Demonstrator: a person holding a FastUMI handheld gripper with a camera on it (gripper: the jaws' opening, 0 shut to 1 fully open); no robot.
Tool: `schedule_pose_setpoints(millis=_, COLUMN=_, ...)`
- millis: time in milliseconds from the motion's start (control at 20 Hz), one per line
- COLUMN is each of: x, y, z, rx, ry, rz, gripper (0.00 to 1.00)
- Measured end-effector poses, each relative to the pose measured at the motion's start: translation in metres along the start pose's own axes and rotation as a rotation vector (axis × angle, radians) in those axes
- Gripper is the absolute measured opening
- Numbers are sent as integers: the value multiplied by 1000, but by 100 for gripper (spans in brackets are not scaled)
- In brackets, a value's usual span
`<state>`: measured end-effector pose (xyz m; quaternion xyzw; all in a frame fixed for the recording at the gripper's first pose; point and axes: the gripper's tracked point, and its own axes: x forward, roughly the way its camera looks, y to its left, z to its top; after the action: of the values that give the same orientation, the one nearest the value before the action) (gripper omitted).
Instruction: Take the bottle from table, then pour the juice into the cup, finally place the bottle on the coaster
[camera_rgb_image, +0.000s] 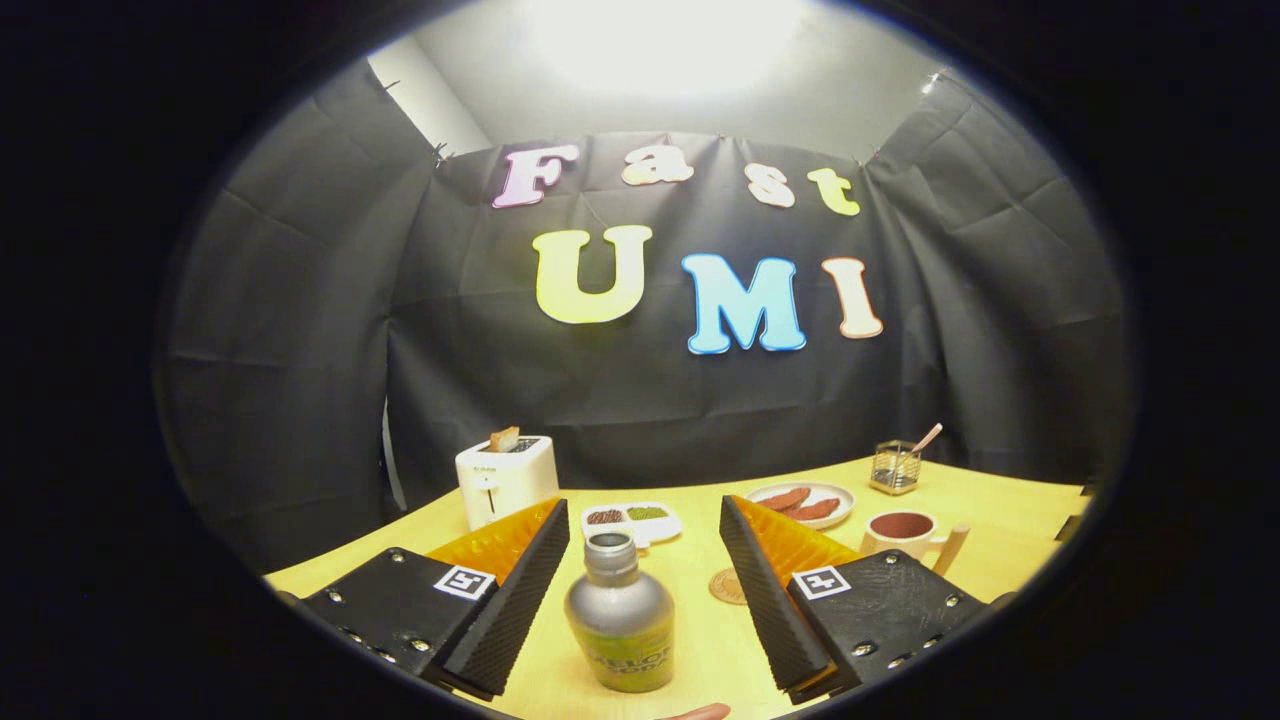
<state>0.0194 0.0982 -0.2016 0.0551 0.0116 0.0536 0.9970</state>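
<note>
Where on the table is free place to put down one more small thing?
Bare tabletop lies between the wire holder and the cup, and beside the bottle between the open gripper fingers. It is crowded around the toaster, divided dish and plate.

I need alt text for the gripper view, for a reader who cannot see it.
The open gripper frames an upright grey bottle standing between its fingers on a yellow table, untouched. Beyond the fingers are a round coaster, a cup, a plate of sausages, a toaster and a small two-part dish.
</note>
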Motion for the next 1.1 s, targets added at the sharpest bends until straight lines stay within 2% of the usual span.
schedule_pose_setpoints(millis=550, x=22, y=11, z=-58, rx=-35, ry=48, rz=26, gripper=93)
schedule_pose_setpoints(millis=950, x=37, y=13, z=-77, rx=-47, ry=64, rz=48, gripper=93)
schedule_pose_setpoints(millis=1000, x=34, y=11, z=-75, rx=-50, ry=59, rz=42, gripper=82)
schedule_pose_setpoints(millis=1100, x=33, y=5, z=-74, rx=-45, ry=62, rz=17, gripper=81)
